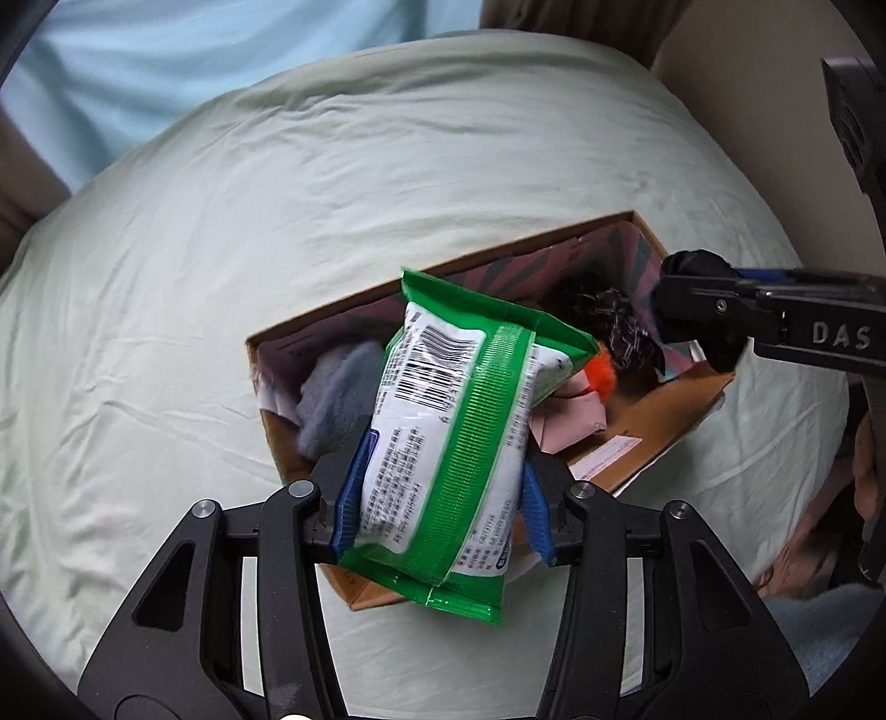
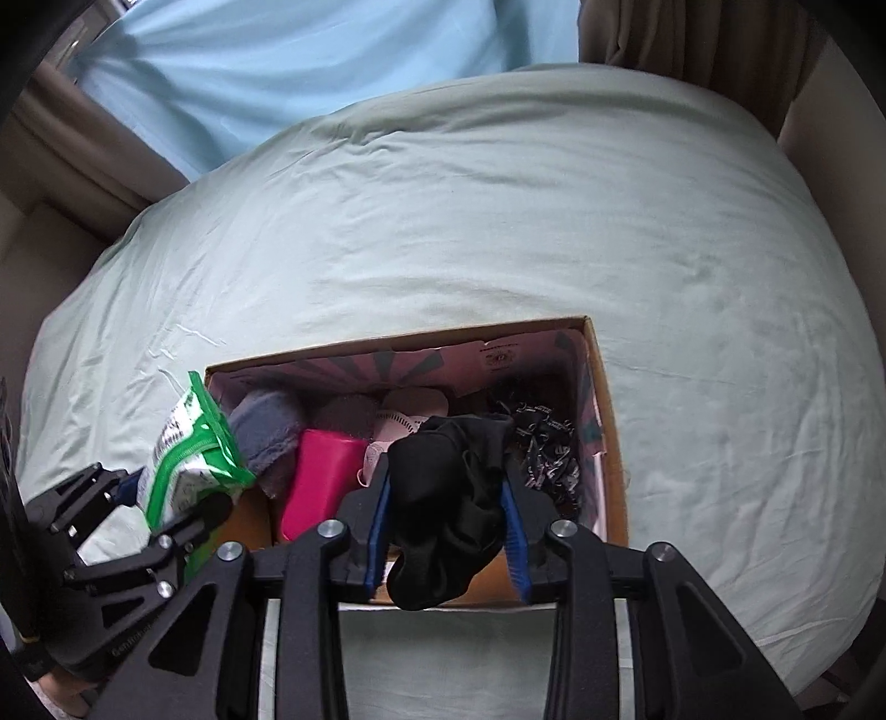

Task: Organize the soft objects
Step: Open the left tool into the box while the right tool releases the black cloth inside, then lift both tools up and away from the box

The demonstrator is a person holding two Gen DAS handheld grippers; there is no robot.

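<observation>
My left gripper (image 1: 440, 498) is shut on a green and white pack of wipes (image 1: 459, 437) and holds it over the near left part of an open cardboard box (image 1: 310, 332). The pack also shows in the right wrist view (image 2: 188, 471). My right gripper (image 2: 446, 526) is shut on a bunched black cloth (image 2: 448, 498) and holds it over the box's near edge (image 2: 603, 399). The box holds a grey fuzzy cloth (image 2: 266, 437), a pink item (image 2: 315, 487), a pale pink item (image 2: 398, 421) and a dark patterned cloth (image 2: 542, 448).
The box sits on a pale green bedsheet (image 2: 554, 221) that spreads all around it. A light blue sheet (image 2: 310, 66) lies beyond the bed's far edge. Brown curtains (image 2: 664, 39) hang at the back right. An orange fluffy item (image 1: 601, 371) shows in the box.
</observation>
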